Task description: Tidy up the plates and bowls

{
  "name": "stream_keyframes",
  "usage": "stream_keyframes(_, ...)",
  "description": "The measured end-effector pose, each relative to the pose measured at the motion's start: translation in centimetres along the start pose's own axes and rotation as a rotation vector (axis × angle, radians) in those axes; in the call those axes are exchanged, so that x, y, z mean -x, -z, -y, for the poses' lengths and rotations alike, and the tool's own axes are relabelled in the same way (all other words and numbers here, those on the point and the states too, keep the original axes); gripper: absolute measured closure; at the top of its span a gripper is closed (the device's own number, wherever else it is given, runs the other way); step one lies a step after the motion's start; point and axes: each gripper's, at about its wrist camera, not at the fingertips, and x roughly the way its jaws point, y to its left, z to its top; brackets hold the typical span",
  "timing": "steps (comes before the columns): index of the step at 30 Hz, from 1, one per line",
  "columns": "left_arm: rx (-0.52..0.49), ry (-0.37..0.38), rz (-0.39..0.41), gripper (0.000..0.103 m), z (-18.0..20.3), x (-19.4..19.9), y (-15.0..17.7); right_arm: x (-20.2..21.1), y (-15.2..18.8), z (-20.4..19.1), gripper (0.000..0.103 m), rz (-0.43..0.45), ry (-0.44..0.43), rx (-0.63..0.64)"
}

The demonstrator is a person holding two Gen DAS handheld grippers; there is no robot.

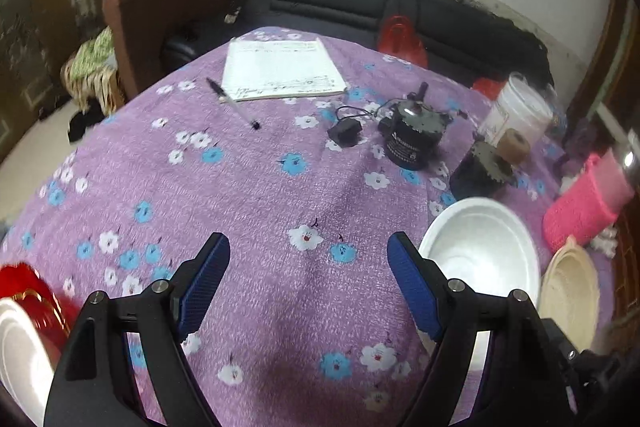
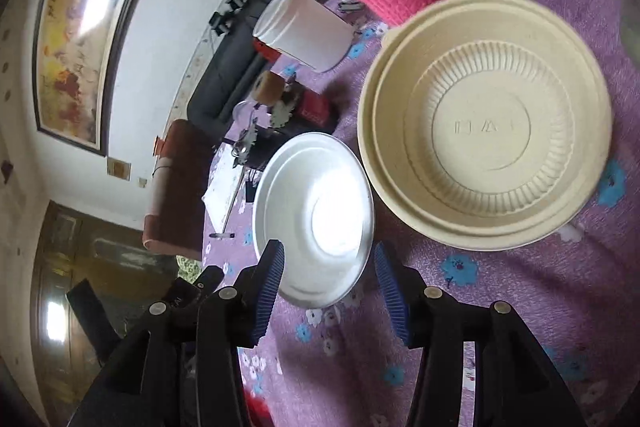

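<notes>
Right gripper [image 2: 329,281], fingers spread, straddles the white bowl's [image 2: 316,215] rim for pickup; left gripper [image 1: 308,263] hovers released.

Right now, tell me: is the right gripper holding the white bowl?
No, the right gripper is open, with the white bowl lying loose between its fingers.
</notes>
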Motion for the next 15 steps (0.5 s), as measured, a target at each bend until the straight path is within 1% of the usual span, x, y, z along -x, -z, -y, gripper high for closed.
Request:
stream_keyframes(3,0.0,0.06,-0.009,0.022,0.1,-0.6,0.1,-0.7,0.1,0.3,0.053,0.001,0.02,0.018)
stream_keyframes(6,-0.013,0.079,-0.007,0.022,0.1,-1.2,0.1,-1.3,0.1,1.0,0.053,-0.012,-0.037,-0.004)
stream_keyframes(10,0.024,0.177,-0.058,0.022,-0.5,-2.5,-0.1,-1.8,0.5,1.0,0.053,0.0,-0.018,0.03)
stream_keyframes(11,0.021,0.182,-0.053,0.022,-0.4,-2.5,0.0,-2.0,0.5,1.0,0.053,-0.006,-0.023,0.027)
stream_keyframes(14,-0.033,0.139,-0.04,0.022,0.6,-2.5,0.3,-2.3,0.7,1.0,0.053,-0.002,-0.026,0.043)
stream_keyframes(15,-0.04,0.142,-0.039,0.022,0.7,-2.5,0.4,-2.3,0.7,1.0,0.053,0.002,-0.025,0.05)
